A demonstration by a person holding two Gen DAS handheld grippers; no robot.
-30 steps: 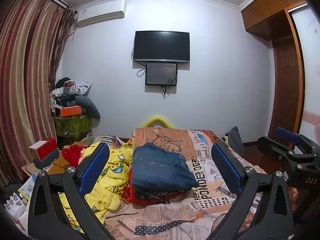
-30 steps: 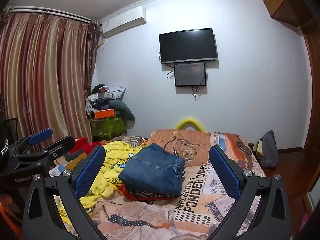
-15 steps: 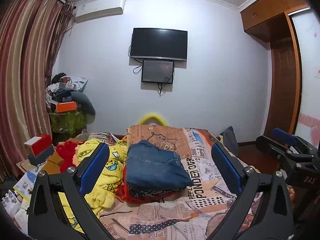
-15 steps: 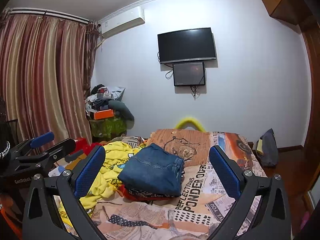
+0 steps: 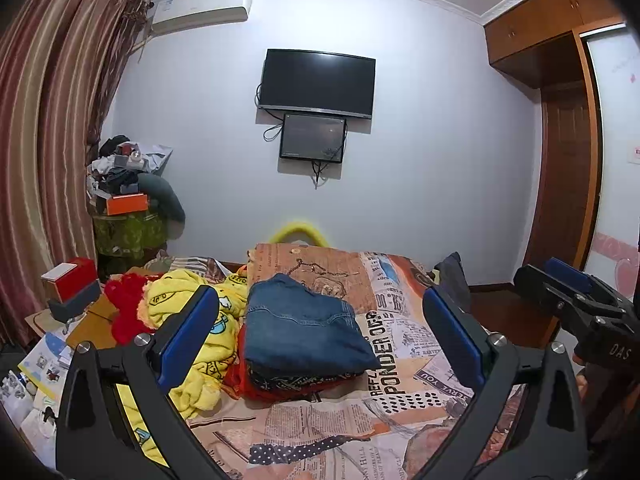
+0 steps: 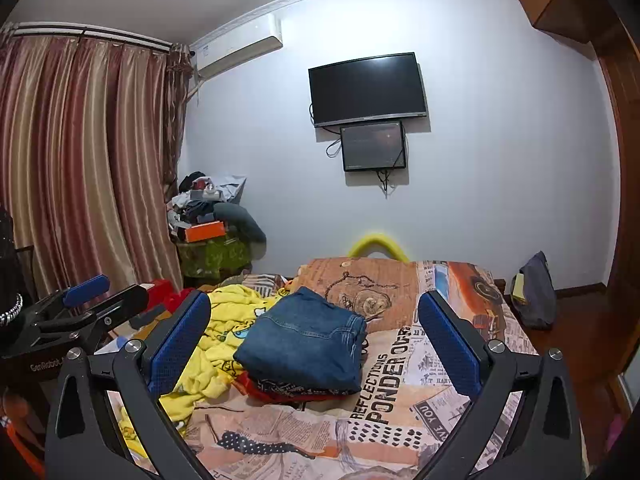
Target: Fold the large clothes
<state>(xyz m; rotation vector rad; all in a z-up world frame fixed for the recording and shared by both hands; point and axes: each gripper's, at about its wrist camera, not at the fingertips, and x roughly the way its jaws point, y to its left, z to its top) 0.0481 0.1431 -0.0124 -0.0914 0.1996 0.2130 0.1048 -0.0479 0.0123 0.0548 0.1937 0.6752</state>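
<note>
Folded blue jeans (image 5: pixel 304 330) lie on top of a stack of folded clothes with a red garment at the bottom, on the bed with the newspaper-print sheet (image 5: pixel 404 344). The jeans also show in the right wrist view (image 6: pixel 304 340). A crumpled yellow cartoon-print garment (image 5: pixel 200 344) lies left of the stack, and it shows in the right wrist view (image 6: pixel 224 332). My left gripper (image 5: pixel 320 336) is open and empty, held above the near end of the bed. My right gripper (image 6: pixel 314 340) is open and empty, beside it on the right.
A red fuzzy item (image 5: pixel 126 300) and boxes (image 5: pixel 70 284) sit at the bed's left. A cluttered stand (image 5: pixel 128 216) is in the corner by the curtain (image 5: pixel 44 140). A TV (image 5: pixel 318 82) hangs on the far wall. A dark bag (image 6: pixel 534 292) and a wardrobe (image 5: pixel 560 140) are right.
Both views have shifted slightly: the left gripper drifted and tilted a little, so the room sits lower and more to the left. Both grippers stay open. The clothes have not moved.
</note>
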